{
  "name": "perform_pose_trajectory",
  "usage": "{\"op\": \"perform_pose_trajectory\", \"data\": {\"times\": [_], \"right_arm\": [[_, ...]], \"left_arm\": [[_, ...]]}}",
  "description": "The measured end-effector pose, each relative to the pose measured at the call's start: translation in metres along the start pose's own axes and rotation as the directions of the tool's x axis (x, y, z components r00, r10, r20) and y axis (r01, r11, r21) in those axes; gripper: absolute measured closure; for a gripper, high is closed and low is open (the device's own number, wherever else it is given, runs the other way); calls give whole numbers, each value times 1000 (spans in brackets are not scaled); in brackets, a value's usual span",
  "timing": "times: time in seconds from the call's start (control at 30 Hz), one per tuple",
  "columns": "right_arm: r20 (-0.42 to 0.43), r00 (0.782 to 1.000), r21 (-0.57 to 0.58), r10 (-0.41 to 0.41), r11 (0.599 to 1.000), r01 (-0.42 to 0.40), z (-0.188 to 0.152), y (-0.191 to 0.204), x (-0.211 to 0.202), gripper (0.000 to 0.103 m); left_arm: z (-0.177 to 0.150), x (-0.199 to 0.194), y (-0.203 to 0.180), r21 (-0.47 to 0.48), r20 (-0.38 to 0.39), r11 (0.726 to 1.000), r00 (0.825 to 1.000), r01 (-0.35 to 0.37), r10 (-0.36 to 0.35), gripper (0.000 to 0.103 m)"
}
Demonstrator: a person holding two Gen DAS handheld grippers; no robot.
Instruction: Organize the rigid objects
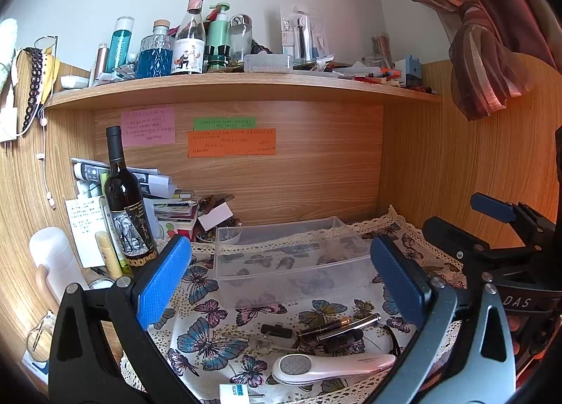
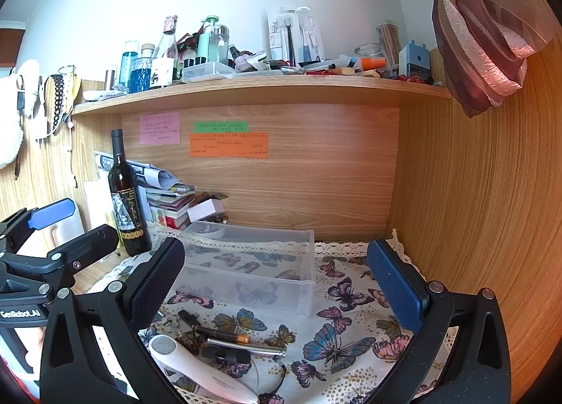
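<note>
A clear plastic bin (image 1: 291, 256) stands on the butterfly cloth; it also shows in the right wrist view (image 2: 253, 263). In front of it lie a white-and-pink handheld device (image 1: 330, 367) (image 2: 196, 365), dark pens (image 1: 337, 326) (image 2: 224, 333) and small black pieces (image 1: 275, 330). My left gripper (image 1: 281, 281) is open and empty, hovering above the pile. My right gripper (image 2: 277, 284) is open and empty, to the right of the pile and in front of the bin.
A dark wine bottle (image 1: 126, 207) (image 2: 126, 200) stands at the left beside stacked books and papers (image 1: 168, 200). A white flask (image 1: 52, 260) stands far left. A cluttered shelf (image 1: 242, 88) overhangs. Wooden walls close the back and right.
</note>
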State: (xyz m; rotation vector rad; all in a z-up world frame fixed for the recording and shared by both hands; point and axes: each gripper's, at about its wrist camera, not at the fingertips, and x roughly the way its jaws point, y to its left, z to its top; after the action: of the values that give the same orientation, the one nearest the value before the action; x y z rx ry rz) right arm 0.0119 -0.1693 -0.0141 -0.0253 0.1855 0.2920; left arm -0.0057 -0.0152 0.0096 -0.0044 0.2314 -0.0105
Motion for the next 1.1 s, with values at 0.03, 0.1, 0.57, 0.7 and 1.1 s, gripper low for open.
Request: {"op": "perform_pose_trajectory", "data": {"times": [0.03,0.1,0.57,0.7,1.1], "right_arm": [[0,1000,0,0,1000,0,0,0,0,0],[0,1000,0,0,1000,0,0,0,0,0],[7,1000,-3,11,1000,-11,0,1,-1,0],[8,999,2,37,999,-37,-2,0,1,0],[-161,967,35,200,980,-197,-26,-5,32,30]], "left_arm": [[0,0,0,0,0,1000,1000,0,0,0],[0,0,0,0,-1,1000,1000,0,0,0],[-2,1,1,-4,-3,1000,1000,4,-4,0],[-6,2,5,-15,-13,1000,1000,20,-20,0],[-35,17,34,-51,-145,998,989,-25,18,25]]}}
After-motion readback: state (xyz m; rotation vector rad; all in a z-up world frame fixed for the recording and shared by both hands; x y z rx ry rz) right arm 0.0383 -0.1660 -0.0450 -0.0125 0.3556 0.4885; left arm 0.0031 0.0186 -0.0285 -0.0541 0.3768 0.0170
